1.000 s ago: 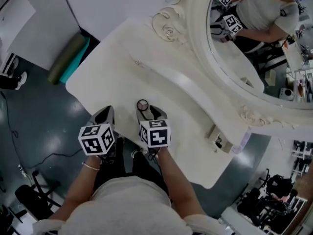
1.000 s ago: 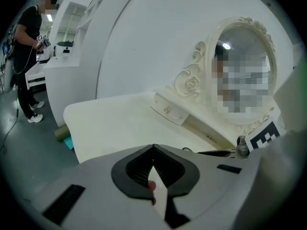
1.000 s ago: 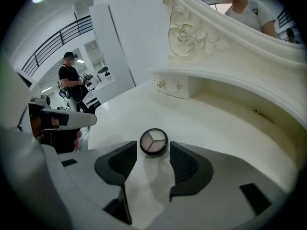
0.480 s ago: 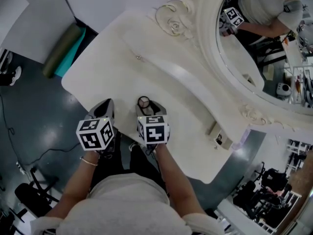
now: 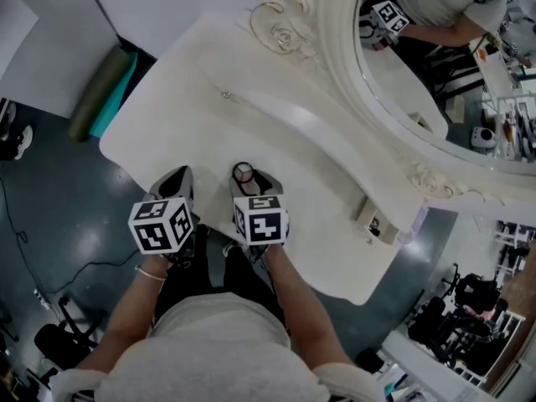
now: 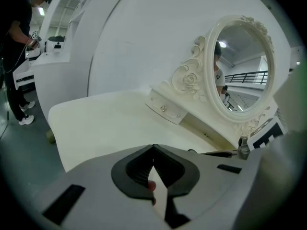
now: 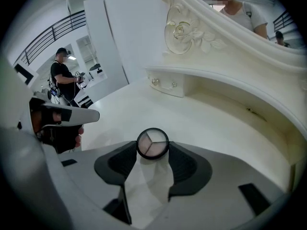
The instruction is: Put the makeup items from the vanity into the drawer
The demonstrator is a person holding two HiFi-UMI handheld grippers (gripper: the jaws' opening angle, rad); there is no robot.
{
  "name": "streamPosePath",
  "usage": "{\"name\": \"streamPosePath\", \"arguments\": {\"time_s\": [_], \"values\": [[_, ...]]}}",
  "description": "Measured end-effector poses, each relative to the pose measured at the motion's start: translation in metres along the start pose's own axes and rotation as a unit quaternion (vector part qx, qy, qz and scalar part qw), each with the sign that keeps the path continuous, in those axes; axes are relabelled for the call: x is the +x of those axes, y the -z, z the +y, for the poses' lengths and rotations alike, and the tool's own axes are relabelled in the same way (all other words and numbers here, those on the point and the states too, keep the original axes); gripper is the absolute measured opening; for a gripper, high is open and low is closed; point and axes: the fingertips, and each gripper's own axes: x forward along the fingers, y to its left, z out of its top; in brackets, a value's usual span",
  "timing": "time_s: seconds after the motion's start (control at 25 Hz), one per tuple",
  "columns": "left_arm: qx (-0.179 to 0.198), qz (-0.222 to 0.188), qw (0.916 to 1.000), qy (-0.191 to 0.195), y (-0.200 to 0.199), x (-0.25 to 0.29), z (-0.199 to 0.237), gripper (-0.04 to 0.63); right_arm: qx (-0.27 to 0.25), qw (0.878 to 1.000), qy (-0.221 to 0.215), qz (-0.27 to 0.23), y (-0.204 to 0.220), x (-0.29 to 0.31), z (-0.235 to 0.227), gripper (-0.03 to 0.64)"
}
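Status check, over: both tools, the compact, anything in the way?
Left tool shut, empty. Right tool shut on compact. Drawer closed, needs opening.

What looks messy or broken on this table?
Nothing stands out. The round compact sits squarely between the right gripper's jaws with no powder spilled around it. The white vanity and its mirror show no cracks or stains.
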Motion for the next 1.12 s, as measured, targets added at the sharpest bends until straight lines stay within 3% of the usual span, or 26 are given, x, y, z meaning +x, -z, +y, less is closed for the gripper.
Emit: {"name": "streamPosePath", "arguments": {"time_s": [0.64,1.12], "values": [[0.092,0.017,0.9919,0.086,0.009,0.003,-0.108,0.003,0.092,0.992,0.067,-0.058,0.025,-0.084,-0.070,0.209],[0.175,0.042,0.9678,0.176,0.036,0.013,-0.217,0.003,0.178,0.967,0.146,-0.106,0.070,-0.165,-0.138,0.209]]}}
